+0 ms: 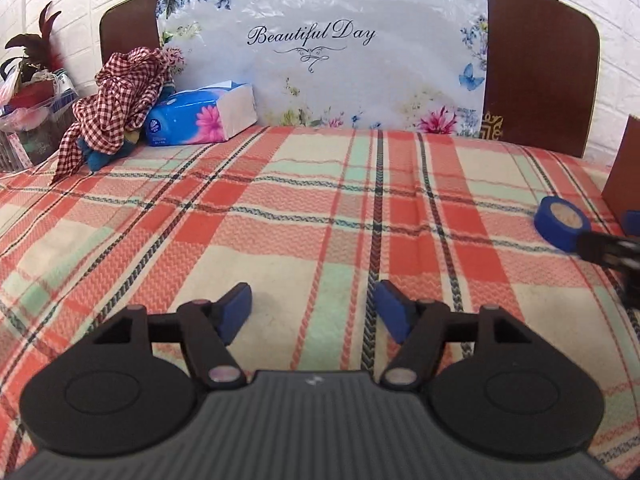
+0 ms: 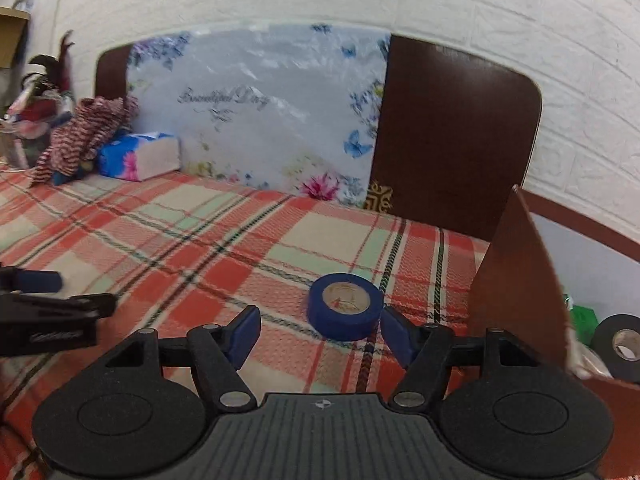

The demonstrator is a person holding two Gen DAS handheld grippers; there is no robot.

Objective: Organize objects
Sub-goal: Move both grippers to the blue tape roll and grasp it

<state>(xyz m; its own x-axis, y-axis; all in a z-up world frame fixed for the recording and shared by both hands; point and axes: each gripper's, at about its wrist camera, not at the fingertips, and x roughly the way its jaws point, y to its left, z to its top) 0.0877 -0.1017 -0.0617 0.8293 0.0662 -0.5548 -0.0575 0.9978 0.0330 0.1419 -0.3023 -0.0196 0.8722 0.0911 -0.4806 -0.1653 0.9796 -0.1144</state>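
Note:
A blue tape roll (image 2: 344, 306) lies flat on the plaid bedspread (image 2: 192, 240), just ahead of my right gripper (image 2: 320, 334) and nearer its right finger. The right gripper is open and empty, its jaws wide, not touching the roll. The roll also shows in the left wrist view (image 1: 562, 223) at the far right, beside the right gripper's fingers (image 1: 608, 248). My left gripper (image 1: 314, 312) is open and empty, low over the bedspread (image 1: 280, 220). It shows at the left edge of the right wrist view (image 2: 48, 304).
A brown cardboard box (image 2: 516, 280) stands at the right, with a black tape roll (image 2: 622, 344) and something green inside. A blue tissue pack (image 1: 202, 114), a checked cloth (image 1: 116, 100) and a floral pillow (image 1: 328, 52) lie against the dark headboard (image 1: 540, 72).

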